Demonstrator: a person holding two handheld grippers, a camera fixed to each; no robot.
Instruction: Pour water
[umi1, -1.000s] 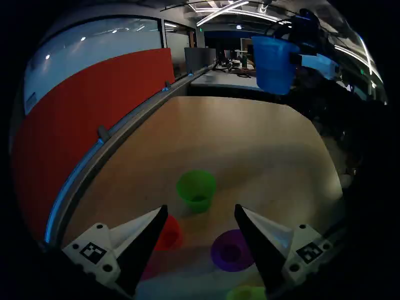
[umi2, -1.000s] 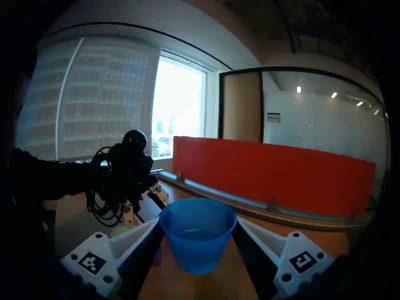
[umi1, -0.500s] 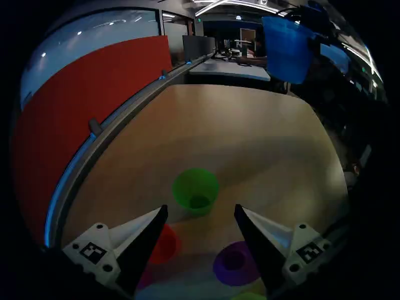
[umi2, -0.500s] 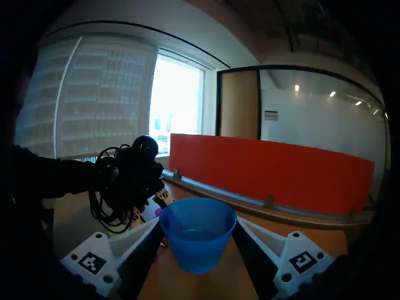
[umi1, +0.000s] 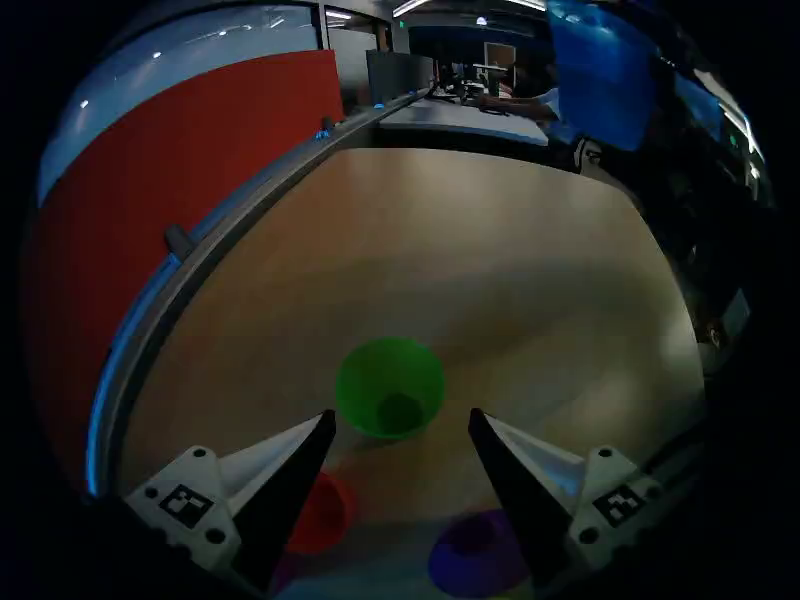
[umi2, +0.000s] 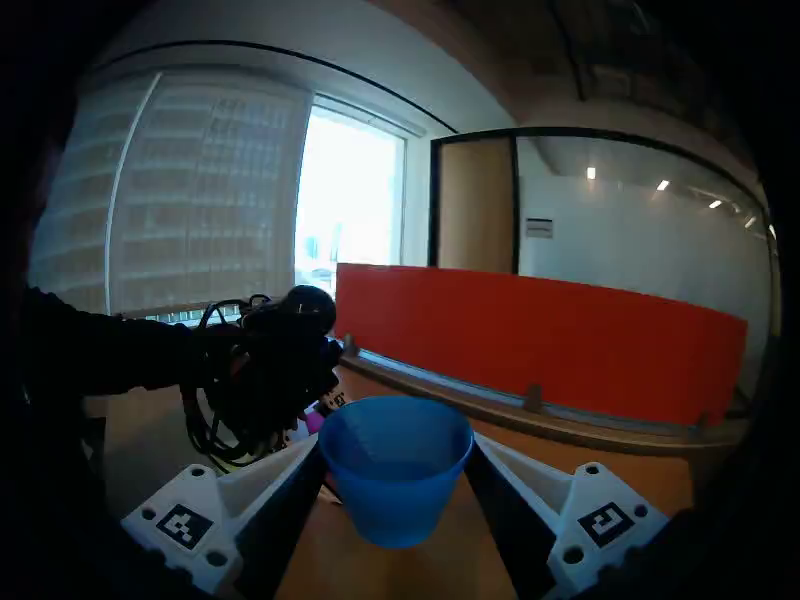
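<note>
Right gripper (umi2: 396, 447) is clamped on the blue cup (umi2: 397, 497) — both fingers press its sides just under the rim, cup upright and lifted off the tabletop (umi1: 480, 260). Can't make out a water level inside it from the right gripper view. Left gripper (umi1: 399, 414) has its jaws wide apart and hangs over the tabletop, looking down at the green cup (umi1: 390, 385). That cup stands upright on the wood just ahead of the fingertips, roughly centred on the gap. Red cup (umi1: 322, 508) sits on the tabletop by the finger on the view's left, partly hidden by it. Purple cup (umi1: 470, 550) is by the other finger, also partly hidden — both are closer to the camera than the green one. In the left gripper view the blue cup shows high at top right, well apart from the green cup. Red partition (umi1: 150, 180) runs along one edge of the tabletop. In the right gripper view the left gripper sits farther off at left: dark body, looped cables (umi2: 205, 440), dark sleeve (umi2: 100, 350), bright window (umi2: 350, 210) behind.
</note>
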